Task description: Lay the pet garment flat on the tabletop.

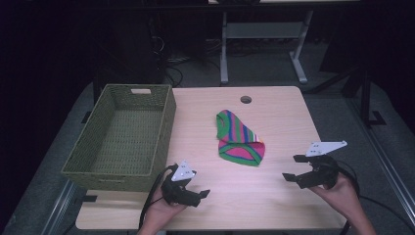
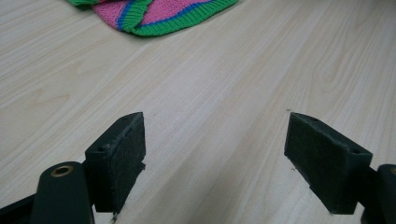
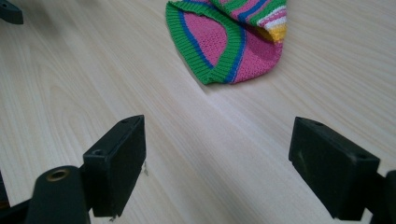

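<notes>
**Striped knit at centre, both claws spread**

Pale wooden tabletop [image 1: 284, 196] carries a green woven rectangular basket [image 1: 122, 139] at nine o'clock. Near the centre lies a pink, green and blue striped knitted sock [image 1: 240, 139]. Left gripper [image 1: 195, 196] at seven o'clock and right gripper [image 1: 293, 169] at four o'clock hover with jaws wide apart, holding nothing.

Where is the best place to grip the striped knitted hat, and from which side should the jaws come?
Probably the green ribbed brim of the striped knitted hat, at its near, open end. The brim is the thickest edge and faces the person, so the right gripper, open and nearest, could come low from the near side and pinch it. The rest lies flat on the table, harder to catch.
</notes>
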